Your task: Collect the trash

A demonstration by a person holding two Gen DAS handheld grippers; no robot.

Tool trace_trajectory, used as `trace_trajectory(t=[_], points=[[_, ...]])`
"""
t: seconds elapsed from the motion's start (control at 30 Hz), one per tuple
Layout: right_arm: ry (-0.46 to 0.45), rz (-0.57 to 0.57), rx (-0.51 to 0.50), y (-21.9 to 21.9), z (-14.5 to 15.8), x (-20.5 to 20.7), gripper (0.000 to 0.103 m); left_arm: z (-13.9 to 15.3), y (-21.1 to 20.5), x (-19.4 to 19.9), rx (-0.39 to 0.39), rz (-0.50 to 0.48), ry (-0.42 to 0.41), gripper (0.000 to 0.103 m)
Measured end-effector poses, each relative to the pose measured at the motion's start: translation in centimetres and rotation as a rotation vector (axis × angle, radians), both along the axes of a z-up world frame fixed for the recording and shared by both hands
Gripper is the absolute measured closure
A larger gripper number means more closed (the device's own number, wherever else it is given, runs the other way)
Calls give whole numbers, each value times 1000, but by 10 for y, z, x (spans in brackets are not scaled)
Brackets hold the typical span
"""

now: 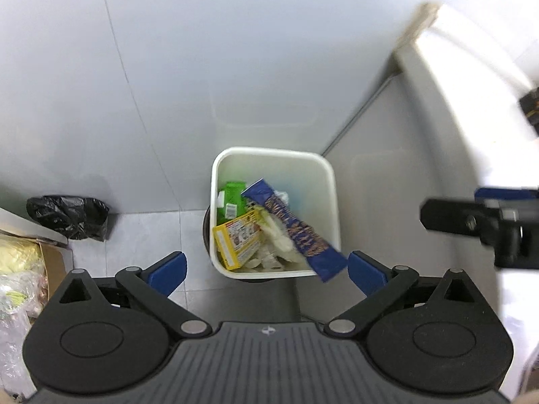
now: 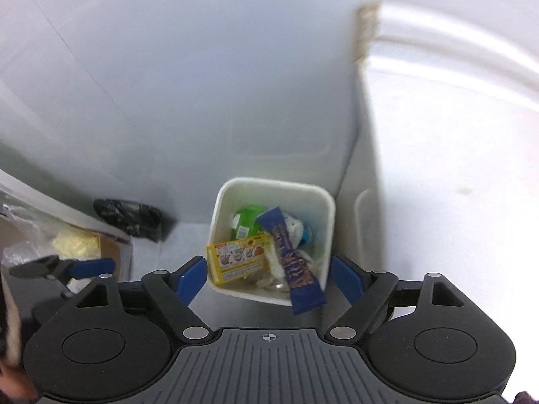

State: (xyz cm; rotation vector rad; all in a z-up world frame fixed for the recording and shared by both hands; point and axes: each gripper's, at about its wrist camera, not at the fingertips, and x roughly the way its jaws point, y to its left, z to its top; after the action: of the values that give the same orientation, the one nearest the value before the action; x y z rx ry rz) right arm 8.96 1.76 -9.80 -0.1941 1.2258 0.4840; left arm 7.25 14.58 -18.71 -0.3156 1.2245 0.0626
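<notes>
A white square bin (image 1: 328, 168) stands on the floor against the wall; it also shows in the right wrist view (image 2: 328, 202). In it lie a long blue wrapper (image 1: 296, 232) that sticks out over the near rim, a yellow box (image 1: 237, 239), a green carton (image 1: 232, 198) and white crumpled wrappers (image 1: 276, 235). The same blue wrapper (image 2: 293, 269), yellow box (image 2: 235, 259) and green carton (image 2: 247, 225) show in the right wrist view. My left gripper (image 1: 266, 271) is open and empty above the bin. My right gripper (image 2: 267, 279) is open and empty above the bin too.
A black plastic bag (image 1: 69, 217) lies on the floor at the left by the wall. A cardboard box (image 1: 50, 262) with bagged stuff is at the far left. A white counter or cabinet (image 1: 454, 155) rises at the right of the bin.
</notes>
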Motion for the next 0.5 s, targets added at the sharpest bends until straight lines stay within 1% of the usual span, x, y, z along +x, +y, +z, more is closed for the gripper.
trace_trajectory(t=[0.1, 0.2, 0.27, 0.37, 0.5], points=[[-42, -36, 9, -24, 22, -15, 16, 25, -11, -4, -3, -14, -39, 1], [-96, -83, 16, -52, 44, -32, 15, 51, -30, -11, 39, -55, -72, 1], [-121, -137, 24, -73, 57, -41, 11, 64, -44, -16, 68, -77, -85, 1], [-139, -221, 31, -104, 73, -56, 10, 78, -63, -21, 91, -124, -79, 1], [-163, -302, 2, -134, 85, -73, 10, 91, -80, -29, 104, -157, -88, 1]])
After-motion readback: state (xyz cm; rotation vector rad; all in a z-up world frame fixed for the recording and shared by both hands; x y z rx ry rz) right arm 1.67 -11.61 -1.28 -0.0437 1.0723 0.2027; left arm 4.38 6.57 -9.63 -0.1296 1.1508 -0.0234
